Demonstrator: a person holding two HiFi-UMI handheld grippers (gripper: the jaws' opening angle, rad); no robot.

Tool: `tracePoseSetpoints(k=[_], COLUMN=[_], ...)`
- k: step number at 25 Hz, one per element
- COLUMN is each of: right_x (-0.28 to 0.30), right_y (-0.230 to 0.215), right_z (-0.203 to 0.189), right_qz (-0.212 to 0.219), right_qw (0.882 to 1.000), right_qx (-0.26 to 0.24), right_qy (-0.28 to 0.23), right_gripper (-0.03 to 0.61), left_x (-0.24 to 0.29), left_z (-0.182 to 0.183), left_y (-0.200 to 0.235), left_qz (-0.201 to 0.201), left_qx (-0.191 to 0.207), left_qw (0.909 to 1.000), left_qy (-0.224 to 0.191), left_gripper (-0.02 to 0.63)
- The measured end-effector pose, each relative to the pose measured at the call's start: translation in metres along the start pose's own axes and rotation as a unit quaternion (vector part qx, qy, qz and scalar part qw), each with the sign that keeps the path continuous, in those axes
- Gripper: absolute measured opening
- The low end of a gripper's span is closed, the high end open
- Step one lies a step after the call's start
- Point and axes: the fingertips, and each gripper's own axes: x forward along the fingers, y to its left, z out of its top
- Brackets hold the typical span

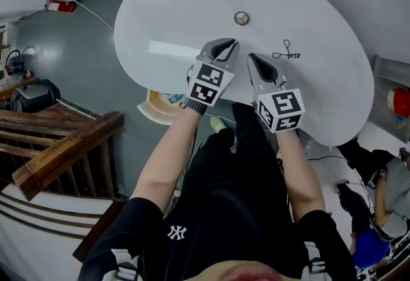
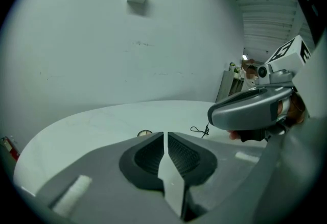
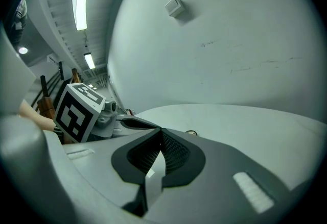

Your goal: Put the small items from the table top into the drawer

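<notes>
Left gripper: jaws together, only a hairline gap between the ribbed pads, nothing between them. It hangs over the near half of the round white table, pointing away from the person and somewhat down.

Right gripper: jaws closed, nothing held. It sits just beside the left one, on its right and roughly parallel, also over the table top. Each gripper shows at the edge of the other's view.

Items on the table:
- small round disc with a metal rim, lying flat beyond both grippers, nearer the far edge; clear of both.
- thin black wire tool, lying flat to the right of the right gripper's tip; near it, not touching. Its exact kind is too small to tell.

Drawer: light-coloured, pulled out under the table's near-left edge, below the left forearm. Something blue lies inside it. Neither table item is in it.
</notes>
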Motion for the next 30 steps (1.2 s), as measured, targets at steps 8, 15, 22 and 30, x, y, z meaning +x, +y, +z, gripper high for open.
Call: tracePoseSetpoints(k=[8, 15, 22, 30], right_x=[0.020, 0.035, 0.043, 0.051], right_y=[-0.023, -0.043, -0.056, -0.072], right_z=[0.002, -0.003, -0.005, -0.009], right_qz=[0.002, 0.000, -0.005, -0.008], right_qw=[1.000, 0.999, 0.999, 0.998], right_qx=[0.014, 0.030, 0.042, 0.053], right_qy=[0.008, 0.019, 0.028, 0.034], right_gripper=[0.023, 0.023, 0.023, 0.023], left_x=[0.037, 0.071, 0.095, 0.119], left_z=[0.000, -0.004, -0.010, -0.018], left_y=[0.019, 0.036, 0.045, 0.050], left_qz=[0.010, 0.014, 0.010, 0.001], left_qx=[0.012, 0.032, 0.052, 0.051], left_qw=[0.9996, 0.9983, 0.9961, 0.9942], left_qy=[0.022, 0.047, 0.071, 0.094], left_gripper=[0.074, 0.131, 0.174, 0.205])
